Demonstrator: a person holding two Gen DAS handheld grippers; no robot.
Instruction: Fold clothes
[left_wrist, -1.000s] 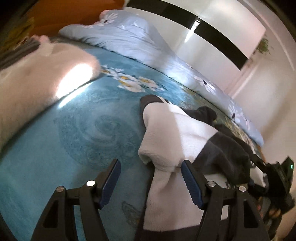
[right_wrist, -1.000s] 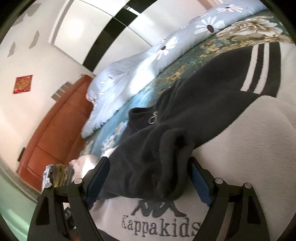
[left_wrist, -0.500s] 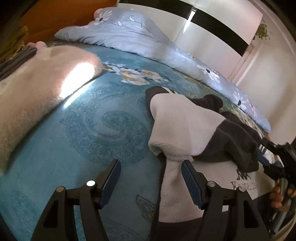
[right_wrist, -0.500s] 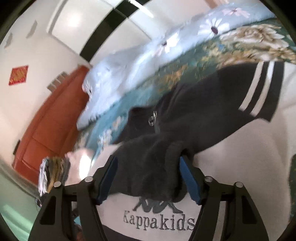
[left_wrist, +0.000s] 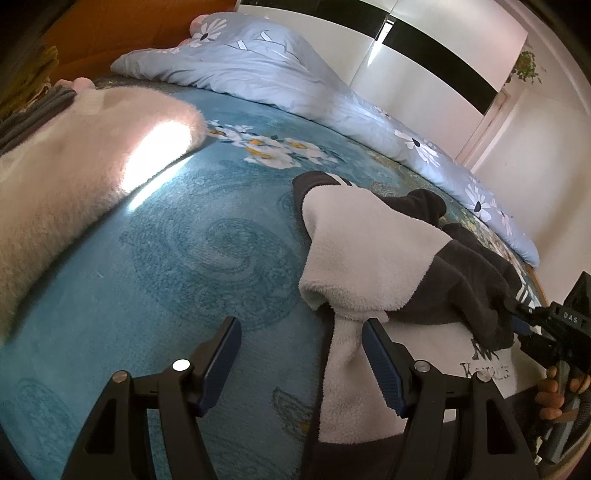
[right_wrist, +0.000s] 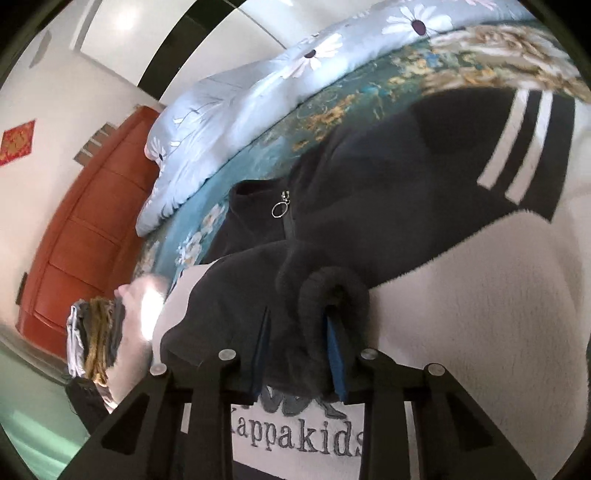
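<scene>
Currently your right gripper (right_wrist: 299, 354) clamps the fleece jacket's dark sleeve (right_wrist: 325, 295) mid-fold; left gripper (left_wrist: 301, 354) gapes empty—lay the sleeve flat next.

A fleece jacket (left_wrist: 373, 254), white and black, is lying crumpled on the bed (left_wrist: 177, 251). Its white sleeve (left_wrist: 365, 243) is folding across the body, the dark cuff (left_wrist: 314, 182) pointing away. A black sleeve (right_wrist: 325, 295) is bunching into a thick roll over the white chest, just above the grey "Kappakids" lettering (right_wrist: 295, 439), and the right hand-held gripper (right_wrist: 299, 354) is pinching that roll. The black collar (right_wrist: 255, 214) is lying open with a ring zip pull (right_wrist: 279, 209) showing. Two white stripes (right_wrist: 524, 140) are crossing the other black shoulder panel.
</scene>
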